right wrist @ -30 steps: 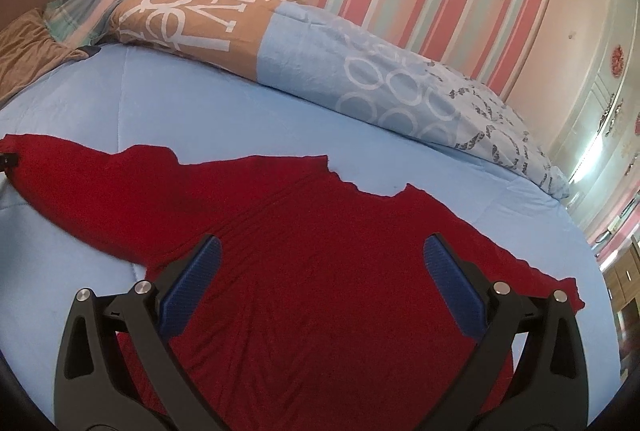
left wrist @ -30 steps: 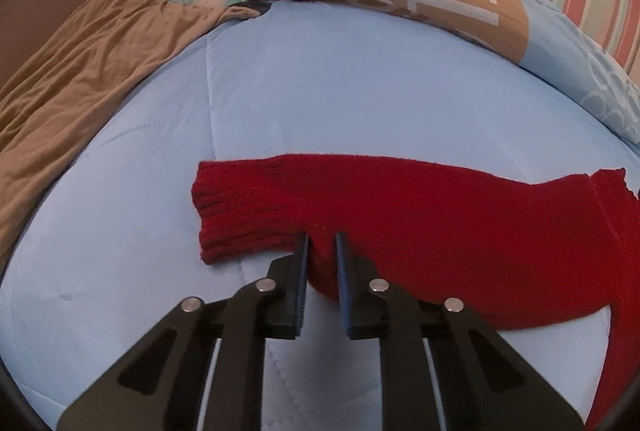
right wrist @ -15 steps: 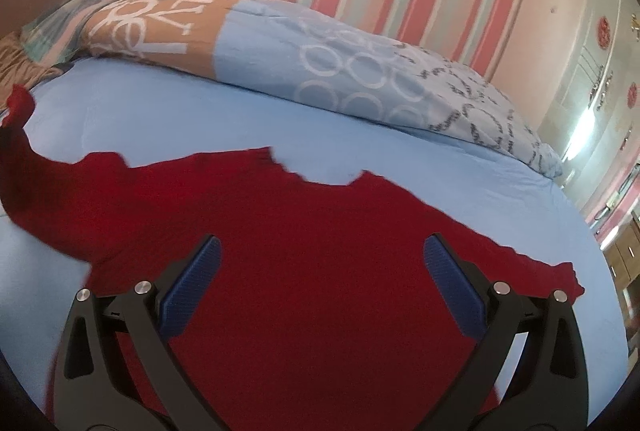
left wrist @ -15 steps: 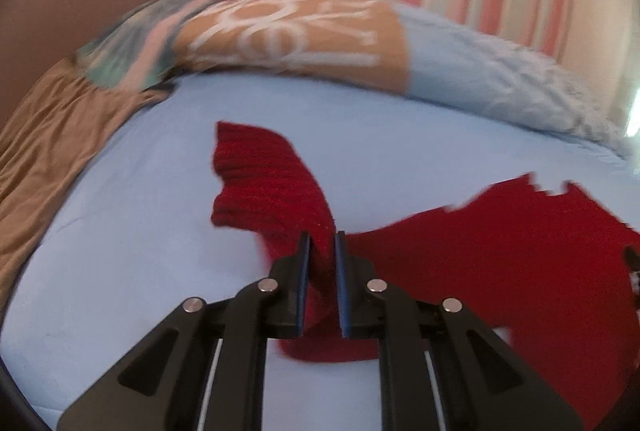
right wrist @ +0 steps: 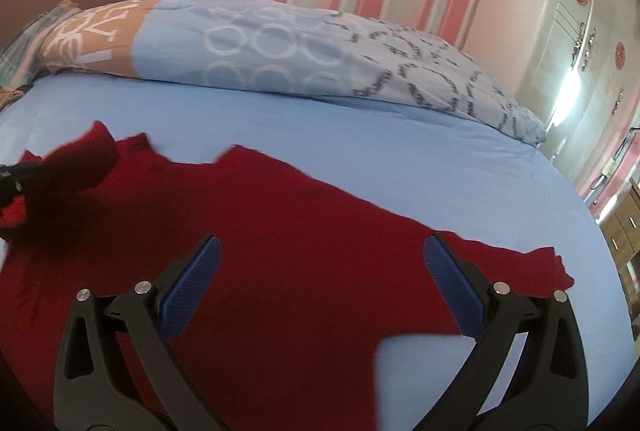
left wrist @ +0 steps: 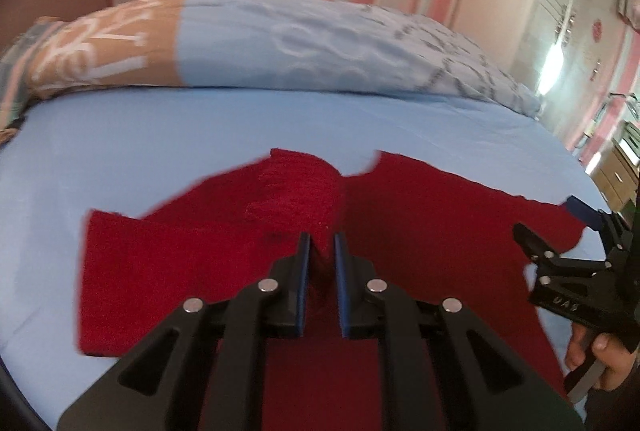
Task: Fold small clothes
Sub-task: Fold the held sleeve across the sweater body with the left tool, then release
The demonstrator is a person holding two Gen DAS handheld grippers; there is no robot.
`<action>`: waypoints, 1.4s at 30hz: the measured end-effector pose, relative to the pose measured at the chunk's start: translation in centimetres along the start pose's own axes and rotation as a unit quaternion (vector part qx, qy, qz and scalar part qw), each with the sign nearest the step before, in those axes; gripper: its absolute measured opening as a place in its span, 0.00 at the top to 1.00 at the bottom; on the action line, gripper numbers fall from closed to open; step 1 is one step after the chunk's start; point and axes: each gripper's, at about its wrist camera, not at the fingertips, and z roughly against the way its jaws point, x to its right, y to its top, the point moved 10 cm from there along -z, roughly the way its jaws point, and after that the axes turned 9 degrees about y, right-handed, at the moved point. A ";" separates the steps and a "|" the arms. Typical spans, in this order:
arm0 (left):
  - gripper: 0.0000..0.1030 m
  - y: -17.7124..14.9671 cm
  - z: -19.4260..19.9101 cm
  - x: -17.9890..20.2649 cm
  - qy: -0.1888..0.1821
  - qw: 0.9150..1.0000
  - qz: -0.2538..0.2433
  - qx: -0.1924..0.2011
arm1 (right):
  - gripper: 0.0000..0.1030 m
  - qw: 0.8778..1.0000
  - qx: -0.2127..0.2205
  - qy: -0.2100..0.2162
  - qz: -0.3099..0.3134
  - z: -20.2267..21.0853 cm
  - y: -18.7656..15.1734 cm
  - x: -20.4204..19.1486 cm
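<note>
A red knitted sweater (left wrist: 420,215) lies spread on the light blue bed. My left gripper (left wrist: 321,251) is shut on the sweater's left sleeve (left wrist: 296,191), which is lifted and carried over the sweater's body. In the right wrist view the sweater (right wrist: 304,231) fills the near bed, its right sleeve (right wrist: 532,267) stretched out to the right. My right gripper (right wrist: 322,271) hangs wide open above the sweater's body with nothing between its fingers. The left gripper (right wrist: 12,179) shows at the left edge of that view with the sleeve. The right gripper (left wrist: 576,227) appears at the right edge of the left wrist view, held by a hand (left wrist: 600,359).
A folded patterned duvet (right wrist: 304,47) lies along the far side of the bed under a pink striped wall. A white wardrobe (right wrist: 580,31) stands at the right, with wooden drawers (right wrist: 624,223) beyond the bed's corner. Bare blue sheet (left wrist: 132,135) lies left of the sweater.
My left gripper has swung right with the sleeve, lifting it off the sheet and carrying it over the sweater's body. The right gripper has shifted right along the sweater, staying open.
</note>
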 end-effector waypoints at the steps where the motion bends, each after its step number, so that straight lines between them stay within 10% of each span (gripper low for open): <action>1: 0.88 0.0 -0.4 1.2 -0.008 1.000 -0.001 -0.002 | 0.03 1.000 -0.002 -0.004 -0.001 -0.1 -0.1 0.7; 7: 0.84 -2.2 -5.4 6.9 -0.007 0.999 -0.032 -0.038 | 0.03 0.999 -0.027 -0.020 -0.017 -1.2 -2.1 4.7; 11: 0.45 -4.3 -5.6 6.6 0.007 0.997 -0.055 -0.049 | 0.03 0.998 -0.041 -0.015 -0.035 -1.7 -3.4 5.5; 21: 0.45 -7.0 -3.0 -3.8 0.080 0.995 -0.025 -0.051 | 0.14 0.990 -0.083 0.113 -0.029 -3.6 -3.8 -4.1; 23: 0.45 -7.3 -3.1 -5.6 0.088 0.995 -0.016 -0.053 | 0.30 0.985 -0.122 0.122 -0.028 -4.8 -5.1 -5.4; 29: 0.45 -7.4 -2.9 -7.8 0.112 0.993 -0.017 -0.044 | 0.27 0.980 -0.132 0.111 -0.100 -5.2 -5.9 -3.5; 30: 0.45 -7.5 -2.7 -8.2 0.115 0.992 -0.015 -0.043 | 0.31 0.978 -0.139 0.116 -0.105 -5.3 -6.2 -3.5; 32: 0.45 -7.5 -2.9 -8.5 0.115 0.992 -0.008 -0.045 | 0.73 0.967 -0.161 0.160 -0.117 -5.7 -6.7 -4.4; 35: 0.45 -7.4 -3.0 -8.9 0.126 0.991 -0.007 -0.041 | 0.93 0.976 -0.144 0.144 -0.079 -5.1 -5.8 -5.0; 42: 0.45 -5.4 -1.7 -10.2 0.154 0.988 0.007 -0.012 | 0.94 0.996 0.026 0.080 -0.006 -1.1 2.4 -2.8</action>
